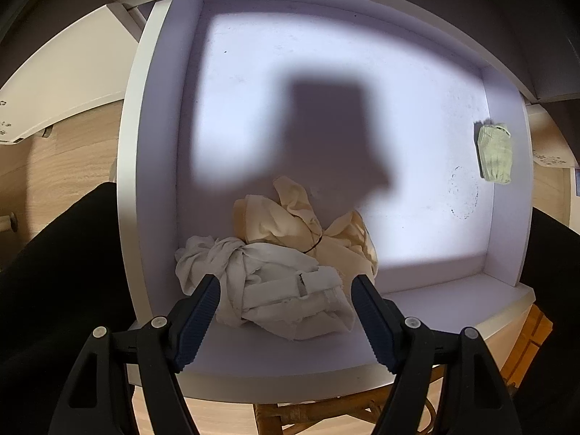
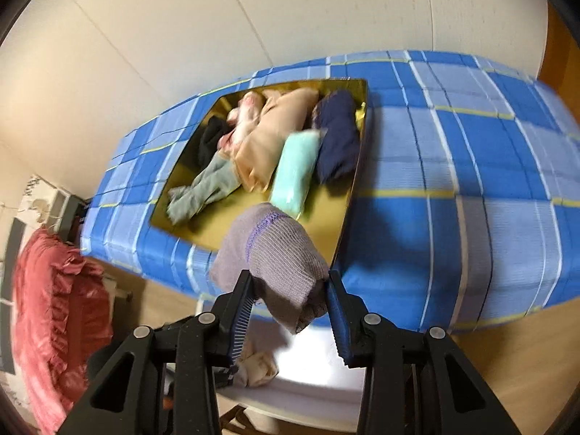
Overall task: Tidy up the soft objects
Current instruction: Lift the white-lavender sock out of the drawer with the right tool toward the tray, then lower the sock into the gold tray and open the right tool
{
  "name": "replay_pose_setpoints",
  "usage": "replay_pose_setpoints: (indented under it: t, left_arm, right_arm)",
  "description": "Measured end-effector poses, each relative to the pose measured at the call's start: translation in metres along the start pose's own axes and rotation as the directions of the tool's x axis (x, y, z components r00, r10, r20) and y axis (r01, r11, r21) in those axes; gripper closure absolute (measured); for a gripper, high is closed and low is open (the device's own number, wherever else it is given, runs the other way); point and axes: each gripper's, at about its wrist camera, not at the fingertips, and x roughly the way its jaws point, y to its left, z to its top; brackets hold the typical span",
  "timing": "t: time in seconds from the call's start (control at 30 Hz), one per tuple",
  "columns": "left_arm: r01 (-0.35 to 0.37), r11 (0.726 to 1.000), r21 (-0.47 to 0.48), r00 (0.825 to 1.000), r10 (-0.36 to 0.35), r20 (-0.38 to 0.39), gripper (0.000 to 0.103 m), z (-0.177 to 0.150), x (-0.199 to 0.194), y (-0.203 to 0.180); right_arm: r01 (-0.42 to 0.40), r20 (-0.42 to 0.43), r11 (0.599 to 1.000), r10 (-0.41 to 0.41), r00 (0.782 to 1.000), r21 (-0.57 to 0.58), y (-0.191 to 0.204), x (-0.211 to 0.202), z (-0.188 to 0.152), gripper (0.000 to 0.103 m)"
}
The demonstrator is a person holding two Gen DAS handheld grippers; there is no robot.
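My left gripper [image 1: 286,282] hangs open over a white box [image 1: 159,145], pointing almost straight down. Below it, in the box's near corner, lie a crumpled grey-white cloth [image 1: 282,290] and a cream cloth [image 1: 282,217]; the pads do not press on either. A folded pale green sock [image 1: 494,156] rests against the right wall. My right gripper [image 2: 290,279] is shut on a lilac-grey knitted piece [image 2: 275,253], held in the air above a gold tray [image 2: 319,217]. The tray holds a mint roll [image 2: 293,170], a navy cloth [image 2: 337,141], a peach cloth [image 2: 268,137] and a grey-green sock [image 2: 203,192].
The tray sits on a bed with a blue plaid cover [image 2: 453,181] against a pale wall. A pink ruffled cushion [image 2: 54,308] lies at the left. The white box [image 2: 319,362] shows below the right gripper, resting on a wicker stool [image 1: 326,413]. A dark sleeve [image 1: 61,272] fills the left.
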Motion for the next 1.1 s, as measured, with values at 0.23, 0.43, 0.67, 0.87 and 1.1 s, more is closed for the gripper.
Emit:
replay_pose_setpoints:
  t: [0.23,0.43,0.67,0.87,1.1]
  left_arm:
    - [-0.007,1.000,0.013,1.000,0.008,-0.018,0.027,0.002,-0.003,0.004]
    - [-0.023,1.000,0.012,0.999,0.024,-0.043,0.027,-0.002,0.004,0.006]
    - [-0.024,1.000,0.017,0.998,0.025,-0.052,0.027,-0.003,0.008,0.005]
    - [-0.033,0.999,0.018,0.997,0.034,-0.067,0.027,-0.005,0.013,0.003]
    - [-0.034,0.999,0.025,0.996,0.036,-0.078,0.027,-0.007,0.017,0.001]
  right_arm:
    - [0.064,-0.048,0.998,-0.065,0.997,-0.017,0.000,0.030,0.033,0.063]
    - [0.090,-0.092,0.996,-0.092,0.991,-0.027,0.001,0.049,0.037,0.062]
    - [0.138,-0.101,0.986,-0.148,0.984,-0.098,0.008,0.062,0.034,0.061]
    - [0.124,-0.090,0.988,-0.133,0.987,-0.091,0.005,0.059,0.030,0.059]
    - [0.116,-0.076,0.990,-0.122,0.990,-0.086,0.003,0.051,0.024,0.055]
